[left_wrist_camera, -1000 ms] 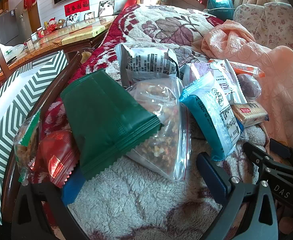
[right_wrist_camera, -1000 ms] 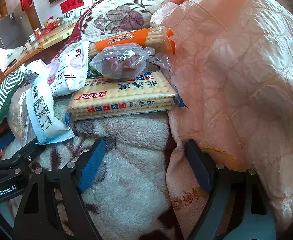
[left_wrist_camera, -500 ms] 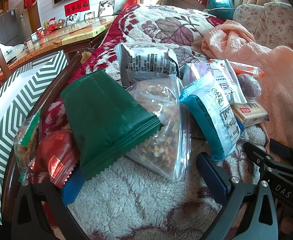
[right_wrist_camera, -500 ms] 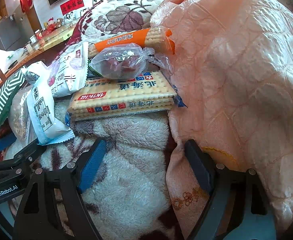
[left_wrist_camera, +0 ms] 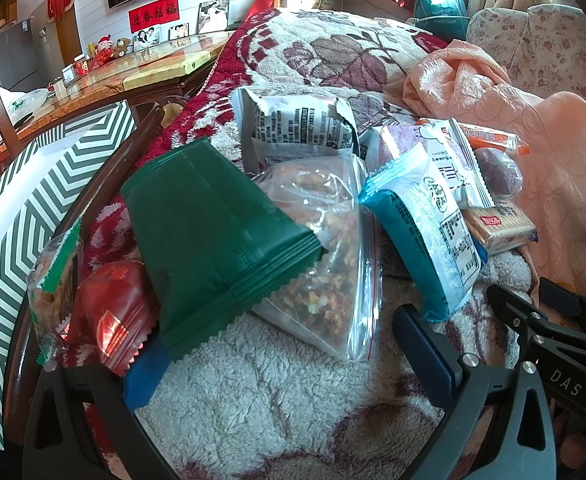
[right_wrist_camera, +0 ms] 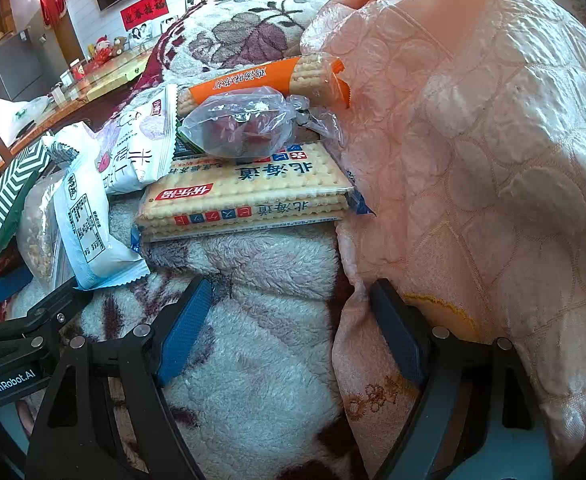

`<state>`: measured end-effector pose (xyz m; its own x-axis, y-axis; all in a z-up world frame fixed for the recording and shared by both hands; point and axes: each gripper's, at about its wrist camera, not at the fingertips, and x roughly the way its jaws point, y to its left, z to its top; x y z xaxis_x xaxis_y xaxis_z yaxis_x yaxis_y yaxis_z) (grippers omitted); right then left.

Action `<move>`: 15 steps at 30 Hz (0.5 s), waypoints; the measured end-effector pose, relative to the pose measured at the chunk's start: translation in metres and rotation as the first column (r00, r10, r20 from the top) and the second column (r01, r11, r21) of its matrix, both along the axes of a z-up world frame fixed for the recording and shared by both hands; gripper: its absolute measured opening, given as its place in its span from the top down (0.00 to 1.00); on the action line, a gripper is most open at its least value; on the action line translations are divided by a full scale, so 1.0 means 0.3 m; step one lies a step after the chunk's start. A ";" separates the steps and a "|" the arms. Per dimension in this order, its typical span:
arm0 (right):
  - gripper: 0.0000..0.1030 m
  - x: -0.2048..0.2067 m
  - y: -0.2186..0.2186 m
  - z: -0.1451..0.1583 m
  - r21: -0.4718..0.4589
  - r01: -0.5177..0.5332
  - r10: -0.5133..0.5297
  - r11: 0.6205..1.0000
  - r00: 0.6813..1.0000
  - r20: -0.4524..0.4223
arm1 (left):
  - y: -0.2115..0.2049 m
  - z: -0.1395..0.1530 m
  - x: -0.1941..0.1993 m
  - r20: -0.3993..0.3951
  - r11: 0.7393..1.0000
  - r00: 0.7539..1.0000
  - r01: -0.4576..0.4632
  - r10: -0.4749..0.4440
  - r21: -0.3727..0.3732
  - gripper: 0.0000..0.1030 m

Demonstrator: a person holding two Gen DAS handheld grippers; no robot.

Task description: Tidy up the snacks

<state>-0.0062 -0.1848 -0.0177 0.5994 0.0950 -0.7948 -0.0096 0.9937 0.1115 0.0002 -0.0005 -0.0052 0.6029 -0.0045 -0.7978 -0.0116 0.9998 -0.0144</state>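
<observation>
Snacks lie piled on a fleecy floral blanket (left_wrist_camera: 261,392). In the left wrist view I see a dark green pouch (left_wrist_camera: 213,232), a clear zip bag of mixed nuts (left_wrist_camera: 325,264), a red packet (left_wrist_camera: 117,312), a grey-white torn packet (left_wrist_camera: 293,128) and a blue-white packet (left_wrist_camera: 425,232). My left gripper (left_wrist_camera: 281,352) is open and empty just before the green pouch. In the right wrist view a cracker pack (right_wrist_camera: 245,196), a clear bag of dark fruit (right_wrist_camera: 245,128) and an orange biscuit sleeve (right_wrist_camera: 265,80) lie ahead. My right gripper (right_wrist_camera: 293,312) is open and empty.
A green-and-white chevron box (left_wrist_camera: 25,216) stands at the left edge beside a dark wooden rim (left_wrist_camera: 105,176). A peach quilted cover (right_wrist_camera: 473,152) is heaped on the right. A wooden table (left_wrist_camera: 141,72) with small items is behind.
</observation>
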 end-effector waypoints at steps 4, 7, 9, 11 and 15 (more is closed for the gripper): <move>0.20 0.000 0.000 0.000 0.000 0.000 0.000 1.000 1.000 0.000 | 0.001 0.001 0.000 0.000 1.000 1.000 0.000 0.000 0.000 0.00; 0.20 0.000 0.000 0.000 0.000 0.000 0.000 1.000 1.000 0.000 | -0.001 0.000 0.000 0.000 1.000 1.000 0.000 0.000 0.002 0.00; 0.20 0.000 0.000 -0.001 0.000 0.000 0.000 1.000 1.000 0.000 | -0.001 -0.001 0.000 -0.001 1.000 1.000 0.000 0.000 0.004 0.00; 0.20 0.001 0.000 0.000 0.000 0.000 0.000 1.000 1.000 -0.001 | -0.003 -0.002 -0.001 -0.002 1.000 1.000 0.001 -0.001 0.003 0.00; 0.20 -0.002 -0.001 0.002 -0.005 0.004 -0.004 1.000 1.000 -0.008 | 0.002 0.016 -0.011 -0.008 1.000 1.000 0.023 -0.023 0.005 0.00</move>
